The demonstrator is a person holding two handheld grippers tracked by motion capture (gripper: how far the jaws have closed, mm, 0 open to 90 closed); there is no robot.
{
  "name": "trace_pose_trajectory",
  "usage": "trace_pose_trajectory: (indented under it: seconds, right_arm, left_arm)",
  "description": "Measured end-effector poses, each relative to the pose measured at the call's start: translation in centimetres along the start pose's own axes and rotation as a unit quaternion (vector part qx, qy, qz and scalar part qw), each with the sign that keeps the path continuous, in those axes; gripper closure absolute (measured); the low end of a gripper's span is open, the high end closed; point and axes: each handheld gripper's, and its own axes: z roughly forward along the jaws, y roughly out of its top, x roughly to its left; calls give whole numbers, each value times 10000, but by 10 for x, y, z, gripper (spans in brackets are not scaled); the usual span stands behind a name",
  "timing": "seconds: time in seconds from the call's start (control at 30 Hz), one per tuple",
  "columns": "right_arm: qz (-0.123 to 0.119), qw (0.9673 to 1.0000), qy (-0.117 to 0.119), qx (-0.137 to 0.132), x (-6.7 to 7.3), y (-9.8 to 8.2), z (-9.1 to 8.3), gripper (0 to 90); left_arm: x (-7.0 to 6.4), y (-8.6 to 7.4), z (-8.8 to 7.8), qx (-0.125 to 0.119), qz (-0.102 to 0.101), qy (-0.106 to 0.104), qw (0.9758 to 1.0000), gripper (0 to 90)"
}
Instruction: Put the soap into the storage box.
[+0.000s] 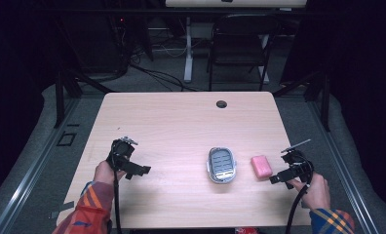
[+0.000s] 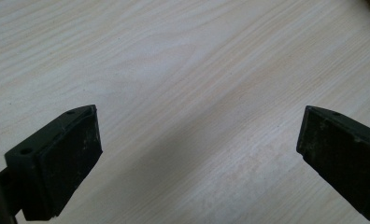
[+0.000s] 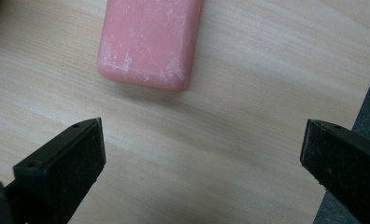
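A pink bar of soap (image 1: 261, 166) lies flat on the light wooden table (image 1: 181, 126), right of centre. Left of it sits a grey oval soap dish (image 1: 221, 165) with a slotted insert. My right gripper (image 1: 278, 178) hovers just right of the soap, jaws wide open and nothing between them. In the right gripper view the soap (image 3: 148, 42) lies ahead of the open jaws, a short gap away. My left gripper (image 1: 141, 171) is at the table's left side, open over bare wood (image 2: 197, 93).
A round cable hole (image 1: 221, 104) sits near the table's far edge. A black folding chair (image 1: 240, 44) and a white desk leg stand behind the table. The right table edge (image 3: 360, 112) runs close beside my right gripper.
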Motion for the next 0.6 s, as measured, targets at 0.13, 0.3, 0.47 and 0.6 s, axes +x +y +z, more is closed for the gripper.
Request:
trace_pose_trajectory:
  seconds: [0.13, 0.3, 0.47, 0.6]
  right_arm:
    - [-37, 10000, -8, 12, 0, 1, 0, 0]
    - [-59, 10000, 3, 18, 3, 3, 0, 1]
    - [-52, 10000, -10, -69, 6, 4, -2, 1]
    - [-193, 9998, -21, 64, 7, 7, -5, 1]
  left_arm:
    - [1, 0, 0, 6, 2, -6, 10000, 0]
    - [0, 0, 0, -7, 5, -9, 10000, 0]
    - [0, 0, 0, -5, 0, -5, 10000, 0]
    - [0, -1, 0, -18, 2, -1, 10000, 0]
